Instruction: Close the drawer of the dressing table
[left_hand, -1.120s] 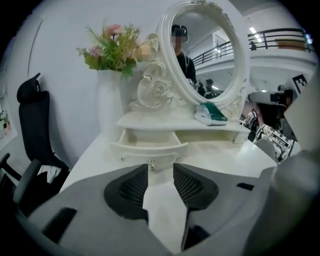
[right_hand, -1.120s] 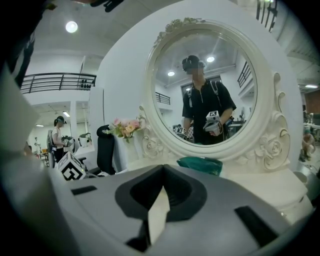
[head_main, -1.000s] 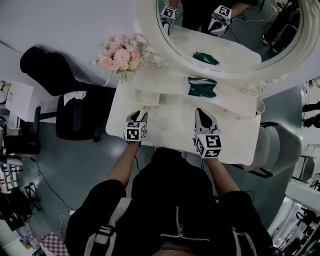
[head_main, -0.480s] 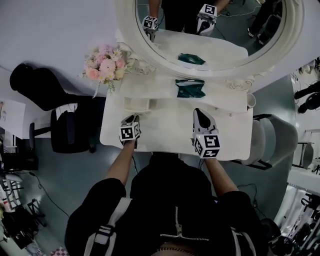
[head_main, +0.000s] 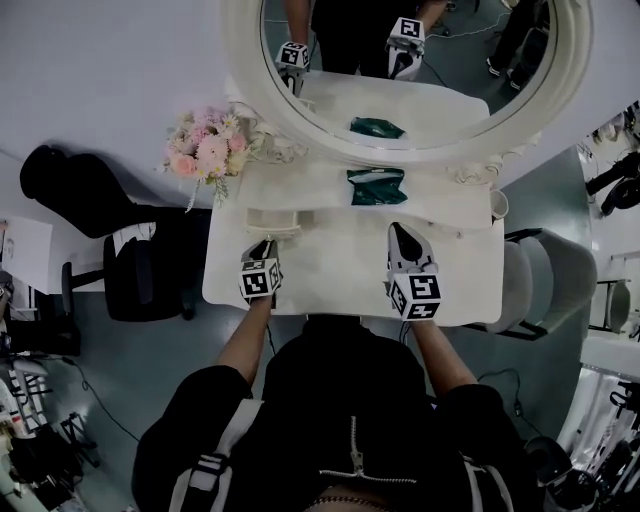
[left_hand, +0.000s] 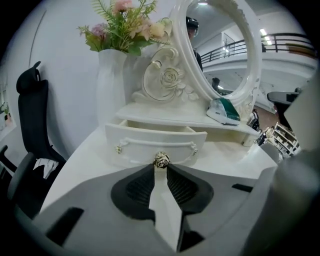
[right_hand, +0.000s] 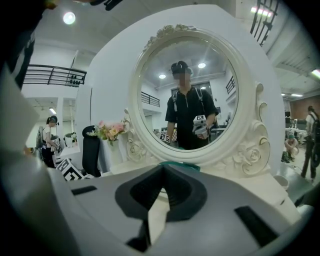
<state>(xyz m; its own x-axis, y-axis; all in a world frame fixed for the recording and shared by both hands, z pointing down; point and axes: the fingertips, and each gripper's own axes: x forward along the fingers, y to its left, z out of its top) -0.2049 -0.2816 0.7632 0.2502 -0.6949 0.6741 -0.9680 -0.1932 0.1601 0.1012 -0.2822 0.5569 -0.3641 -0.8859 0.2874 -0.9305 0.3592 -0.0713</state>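
Note:
The small white drawer (head_main: 273, 220) of the dressing table (head_main: 340, 270) stands pulled out under the mirror shelf. In the left gripper view its front (left_hand: 135, 145) faces me, with a gold rose knob (left_hand: 161, 160) at its middle. My left gripper (left_hand: 161, 166) (head_main: 266, 243) has just been closing, and its fingertips now press on that knob from both sides. My right gripper (head_main: 399, 229) (right_hand: 162, 172) hovers over the tabletop to the right, pointing at the mirror, shut with nothing in it.
A big oval mirror (head_main: 420, 60) rises behind the shelf, where a green packet (head_main: 376, 186) lies. A vase of pink flowers (head_main: 205, 150) stands at the back left corner and a cup (head_main: 499, 203) at the right. A black chair (head_main: 140, 270) is left of the table, a white seat (head_main: 545, 290) right.
The head view has shifted, so the table sits lower and further left. My left gripper has stayed at the drawer front, and the right gripper has barely moved over the tabletop.

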